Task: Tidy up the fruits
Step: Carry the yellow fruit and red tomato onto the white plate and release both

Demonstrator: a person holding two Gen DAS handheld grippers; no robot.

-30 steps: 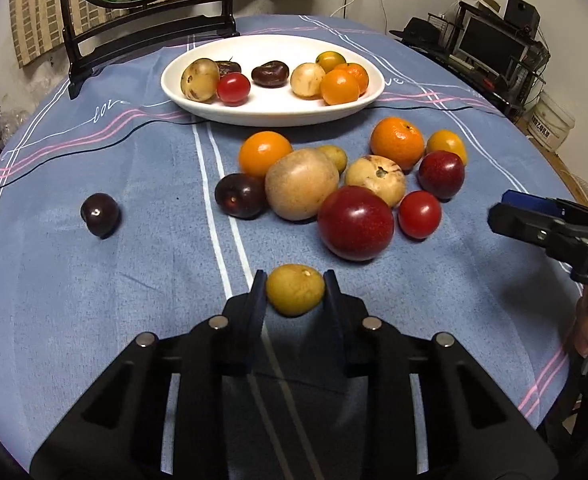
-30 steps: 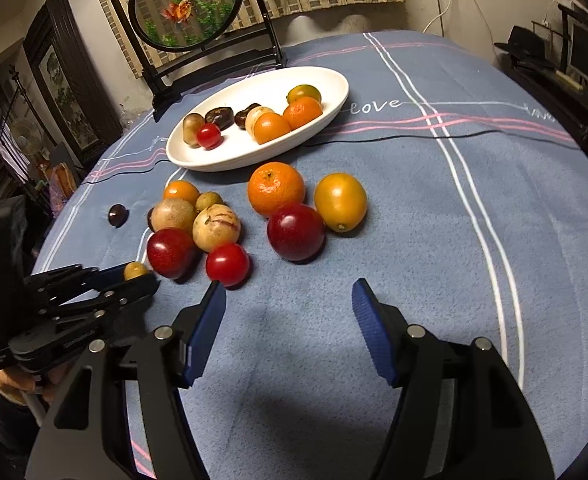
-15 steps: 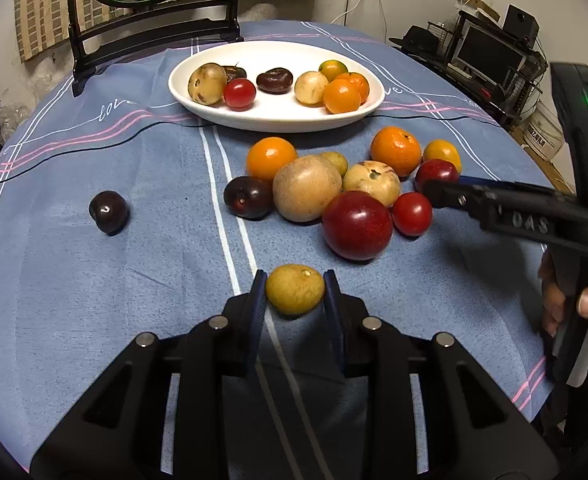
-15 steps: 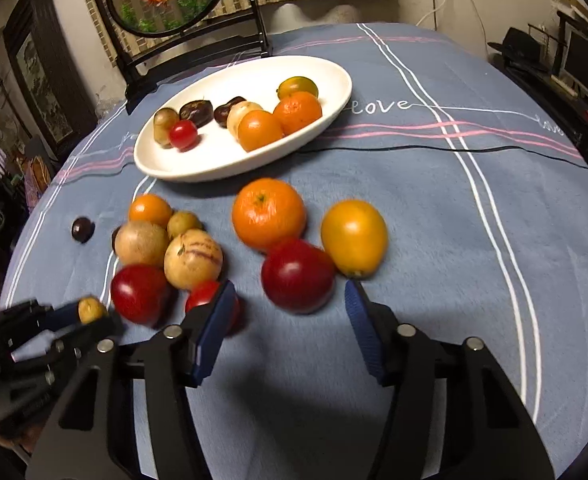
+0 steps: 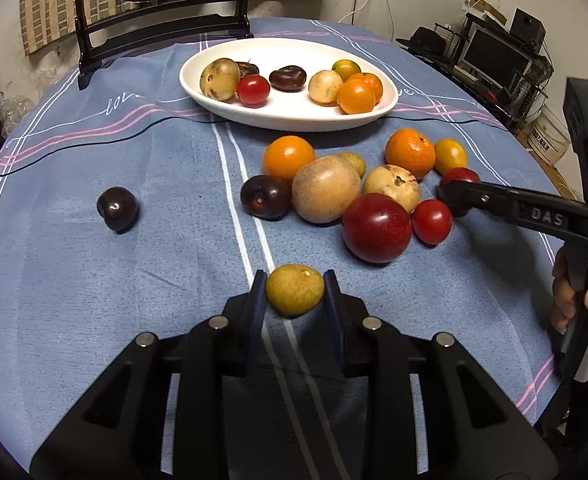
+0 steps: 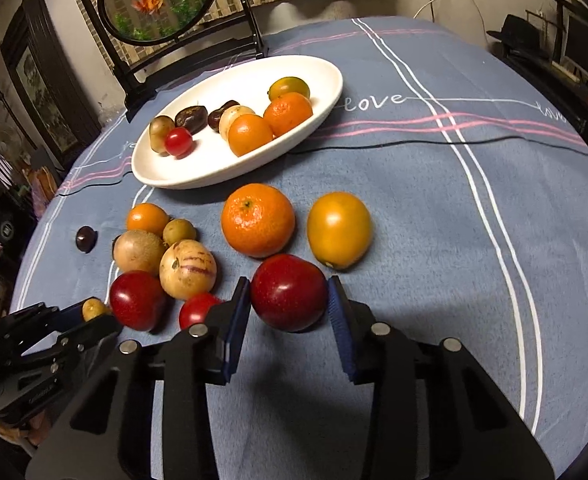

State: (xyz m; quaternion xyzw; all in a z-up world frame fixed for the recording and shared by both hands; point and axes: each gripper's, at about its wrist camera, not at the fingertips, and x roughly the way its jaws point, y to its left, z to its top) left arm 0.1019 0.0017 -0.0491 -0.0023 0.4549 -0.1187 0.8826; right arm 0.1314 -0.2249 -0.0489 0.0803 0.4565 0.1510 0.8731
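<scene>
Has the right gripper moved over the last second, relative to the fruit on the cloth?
Yes. The right gripper has advanced toward the white plate and now brackets the dark red plum, jaws open.

Glossy white plate [image 5: 385,106] (ceramic-looking) on matt, fuzzy blue tablecloth [image 5: 134,280].
</scene>
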